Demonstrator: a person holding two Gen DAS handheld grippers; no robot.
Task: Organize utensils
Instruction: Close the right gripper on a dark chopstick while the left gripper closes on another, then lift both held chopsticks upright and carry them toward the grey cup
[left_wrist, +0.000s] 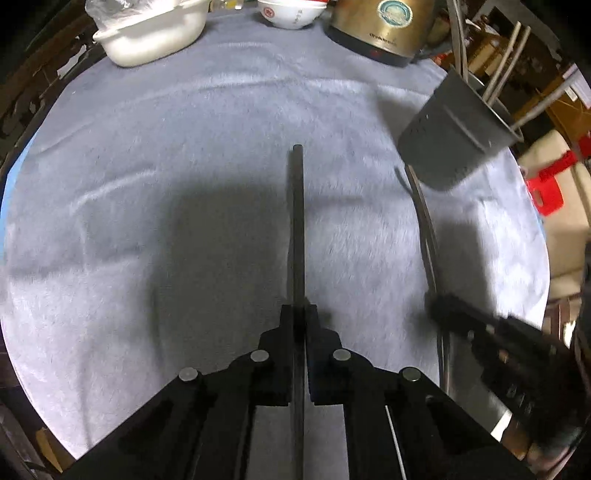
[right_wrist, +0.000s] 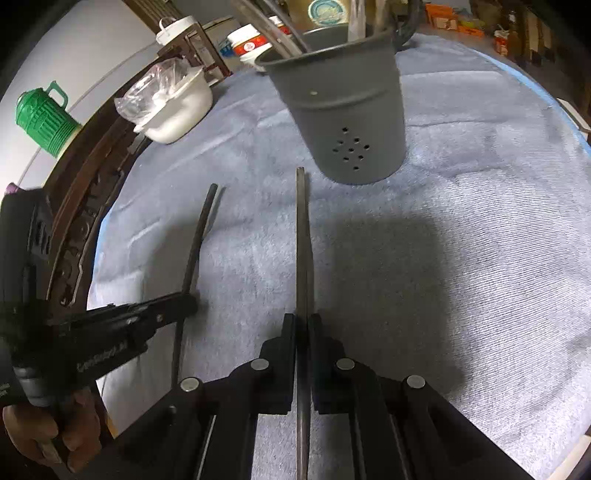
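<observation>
My left gripper (left_wrist: 298, 312) is shut on a thin dark metal utensil handle (left_wrist: 297, 221) that sticks forward over the grey cloth; it also shows in the right wrist view (right_wrist: 195, 243) at the left. My right gripper (right_wrist: 303, 319) is shut on a second flat metal utensil handle (right_wrist: 302, 240), whose tip points at the grey utensil holder (right_wrist: 351, 122) just ahead. The holder stands upright with several utensils in it. In the left wrist view the holder (left_wrist: 454, 136) is at the right, with the right gripper (left_wrist: 443, 306) and its utensil (left_wrist: 424, 221) below it.
A grey fluffy cloth (left_wrist: 166, 166) covers the round table. A white dish with a plastic bag (left_wrist: 147, 33), a white bowl (left_wrist: 291, 13) and a brass kettle (left_wrist: 384, 29) stand at the far edge. A green jug (right_wrist: 44, 118) stands off the table at the left.
</observation>
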